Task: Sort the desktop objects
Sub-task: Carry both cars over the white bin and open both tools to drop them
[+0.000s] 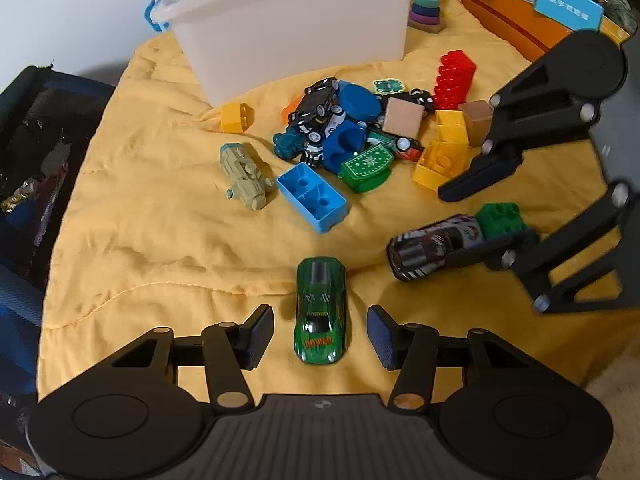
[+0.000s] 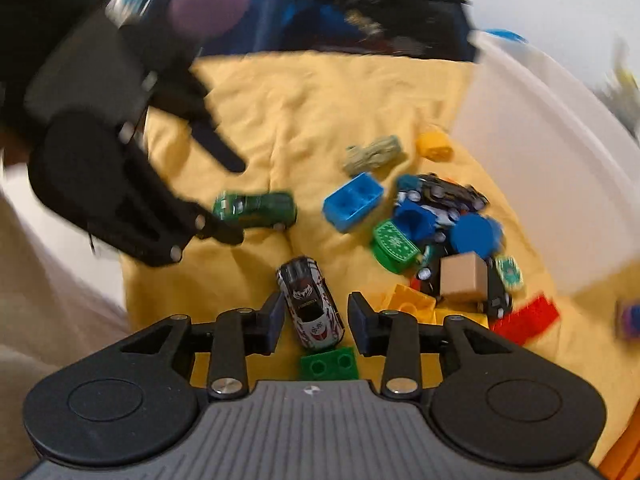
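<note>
The left gripper (image 1: 320,334) stood open – a green toy car (image 1: 321,309) lay between its pads, untouched. The right gripper (image 2: 314,322) was open too, its jaws straddling a silver toy car (image 2: 310,307) on the yellow cloth (image 1: 160,216).

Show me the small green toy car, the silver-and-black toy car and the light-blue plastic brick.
small green toy car (image 1: 320,312), left wrist view, on its roof
silver-and-black toy car (image 2: 310,302), right wrist view, on its roof
light-blue plastic brick (image 1: 312,196), left wrist view, on its hollow underside
</note>
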Demonstrator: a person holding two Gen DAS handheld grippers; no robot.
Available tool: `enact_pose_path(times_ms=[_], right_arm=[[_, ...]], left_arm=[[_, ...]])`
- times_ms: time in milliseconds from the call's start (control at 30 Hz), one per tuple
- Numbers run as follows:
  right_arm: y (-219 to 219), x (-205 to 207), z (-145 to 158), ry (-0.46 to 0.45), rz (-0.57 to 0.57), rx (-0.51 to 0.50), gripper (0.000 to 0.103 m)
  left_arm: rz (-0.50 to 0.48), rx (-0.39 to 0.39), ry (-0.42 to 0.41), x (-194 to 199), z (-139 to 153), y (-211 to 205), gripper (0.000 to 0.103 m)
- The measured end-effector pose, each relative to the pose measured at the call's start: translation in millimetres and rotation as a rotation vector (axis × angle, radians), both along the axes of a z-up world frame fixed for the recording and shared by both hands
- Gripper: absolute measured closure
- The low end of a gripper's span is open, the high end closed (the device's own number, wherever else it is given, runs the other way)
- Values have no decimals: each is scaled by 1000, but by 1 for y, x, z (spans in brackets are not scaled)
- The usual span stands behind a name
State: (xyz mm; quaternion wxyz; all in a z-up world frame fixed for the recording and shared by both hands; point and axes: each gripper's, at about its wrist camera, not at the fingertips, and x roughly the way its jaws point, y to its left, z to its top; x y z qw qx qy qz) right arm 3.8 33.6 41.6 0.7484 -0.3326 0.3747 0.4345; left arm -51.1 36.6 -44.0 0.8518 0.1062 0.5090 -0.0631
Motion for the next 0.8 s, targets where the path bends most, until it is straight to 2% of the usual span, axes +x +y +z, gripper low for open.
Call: enact_pose_path(times_ms=[33,100,133,167,300,433,600,700,800], right_arm=[[5,1,-5,-16,8,-26,64],[13,4,-15,2,16,-58,64],[16,6,-20,23,9,-64,65],[17,6,-24,29,1,-79,65],[10,7,-26,61,-81,-28,68],[-2,14,-14,101,-180,53,69],[-15,37,38,-46,-294,143,69],[-24,65,71,-170,-413,215,69],[-34,98,100,-272,-559,303,68]], left_arm=[[4,-13,11,3,-3,2,49],[7,-66,42,8,-9,8,65],[10,-88,47,8,-10,10,69],[2,-96,44,7,-10,11,70],[-25,-131,42,5,-3,17,70],[-39,-170,-26,21,29,26,70],[-31,-170,-252,69,91,37,70],[-21,-203,-361,104,123,41,70],[-34,-174,-435,142,140,36,70]])
